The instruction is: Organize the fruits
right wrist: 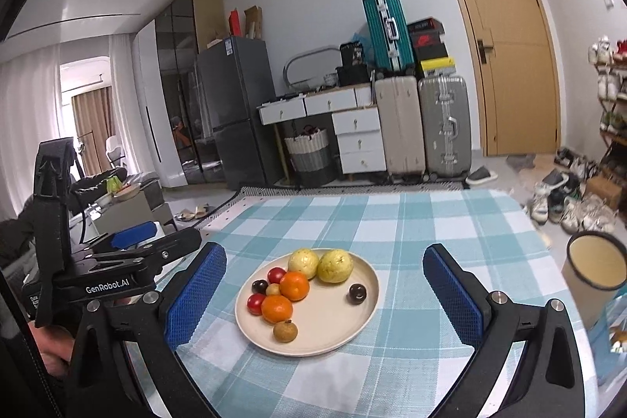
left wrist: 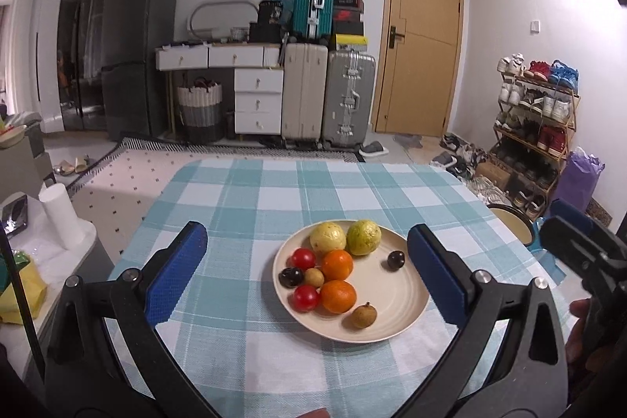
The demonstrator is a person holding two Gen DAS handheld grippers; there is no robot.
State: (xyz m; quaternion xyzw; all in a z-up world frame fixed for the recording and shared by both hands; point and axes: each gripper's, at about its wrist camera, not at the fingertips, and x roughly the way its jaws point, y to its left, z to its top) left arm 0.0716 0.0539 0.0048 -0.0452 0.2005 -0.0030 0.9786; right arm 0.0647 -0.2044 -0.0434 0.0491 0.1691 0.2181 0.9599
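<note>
A cream plate (left wrist: pixel 392 304) (right wrist: pixel 333 324) sits on the checked tablecloth (left wrist: pixel 250 206) (right wrist: pixel 411 222). On it lie two yellow-green guavas (left wrist: pixel 364 237) (right wrist: pixel 335 265), two oranges (left wrist: pixel 337 296) (right wrist: pixel 277 309), two red tomatoes (left wrist: pixel 305 297) (right wrist: pixel 256 302), two dark plums (left wrist: pixel 396 259) (right wrist: pixel 357 293) and two brown longans (left wrist: pixel 363 316) (right wrist: pixel 285 331). My left gripper (left wrist: pixel 307 269) is open and empty, hovering before the plate. My right gripper (right wrist: pixel 325 292) is open and empty too, its fingers either side of the plate. Each gripper shows at the edge of the other's view.
A cream cup with a dark rim (left wrist: pixel 511 222) (right wrist: pixel 597 271) stands at the table's right edge. A white paper roll (left wrist: pixel 62 216) stands on a side surface at left. Suitcases (left wrist: pixel 348 96), drawers and a shoe rack (left wrist: pixel 537 128) stand beyond the table.
</note>
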